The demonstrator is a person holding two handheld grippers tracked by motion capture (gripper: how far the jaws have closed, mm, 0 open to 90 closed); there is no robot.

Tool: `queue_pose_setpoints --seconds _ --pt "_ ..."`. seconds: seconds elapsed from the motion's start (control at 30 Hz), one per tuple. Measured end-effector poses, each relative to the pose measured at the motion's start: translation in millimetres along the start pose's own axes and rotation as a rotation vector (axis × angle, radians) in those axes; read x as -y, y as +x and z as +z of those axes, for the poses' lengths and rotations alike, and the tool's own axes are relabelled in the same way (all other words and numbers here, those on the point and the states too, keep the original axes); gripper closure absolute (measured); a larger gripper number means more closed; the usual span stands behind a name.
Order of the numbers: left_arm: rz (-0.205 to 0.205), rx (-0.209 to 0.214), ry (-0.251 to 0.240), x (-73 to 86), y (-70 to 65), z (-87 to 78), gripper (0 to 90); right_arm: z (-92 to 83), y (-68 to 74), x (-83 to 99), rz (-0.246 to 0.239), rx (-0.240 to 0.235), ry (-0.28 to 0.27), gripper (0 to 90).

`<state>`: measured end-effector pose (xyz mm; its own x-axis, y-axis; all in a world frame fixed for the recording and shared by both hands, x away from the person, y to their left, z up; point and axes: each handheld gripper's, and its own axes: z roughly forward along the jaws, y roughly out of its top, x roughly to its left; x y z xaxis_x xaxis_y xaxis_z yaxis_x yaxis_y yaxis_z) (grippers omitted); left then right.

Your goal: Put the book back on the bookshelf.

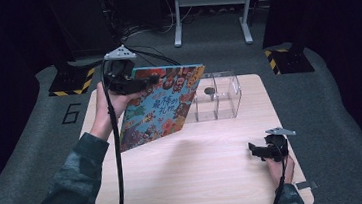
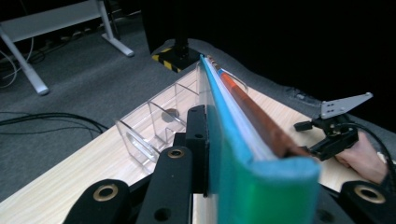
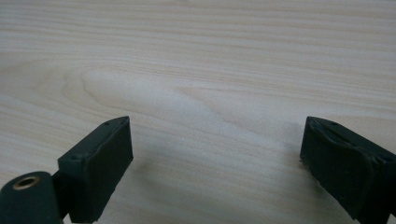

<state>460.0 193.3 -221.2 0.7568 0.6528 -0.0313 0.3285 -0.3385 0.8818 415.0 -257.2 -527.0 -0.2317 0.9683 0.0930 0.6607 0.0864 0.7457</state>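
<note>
Colourful picture book (image 1: 162, 106) up off the table, clamped in the left gripper (image 1: 139, 82)

Book's tilted over the wooden table's (image 1: 201, 180) far-left part, just left of the clear plastic organizer (image 1: 218, 96). Right gripper (image 1: 255, 151) sits near-right, jaws spread wide, holding nothing.

A large dark numeral "6" (image 1: 71, 113) is painted on the grey floor mat at nine o'clock, and the colourful picture book's cover (image 1: 162, 106) bears pale Chinese characters too small to read.

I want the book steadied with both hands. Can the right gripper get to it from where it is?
Probably yes: the right gripper is open over bare table, nothing between it and the book.
</note>
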Motion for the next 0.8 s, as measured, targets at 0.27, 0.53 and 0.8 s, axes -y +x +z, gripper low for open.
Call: queue_pose_setpoints --seconds 0.27,0.53,0.8 --pt "-0.030 -0.021 -0.013 -5.1 3.6 13.0 80.5 0.0 0.0 0.0 0.009 -0.002 -0.007 9.0" --pt "-0.043 -0.051 -0.021 -9.2 11.9 22.7 80.5 0.0 0.0 -0.1 0.018 -0.011 -0.012 9.2" --pt "-0.068 -0.077 -0.038 -12.8 15.7 33.7 80.5 0.0 -0.3 0.0 0.016 -0.014 -0.015 9.2"
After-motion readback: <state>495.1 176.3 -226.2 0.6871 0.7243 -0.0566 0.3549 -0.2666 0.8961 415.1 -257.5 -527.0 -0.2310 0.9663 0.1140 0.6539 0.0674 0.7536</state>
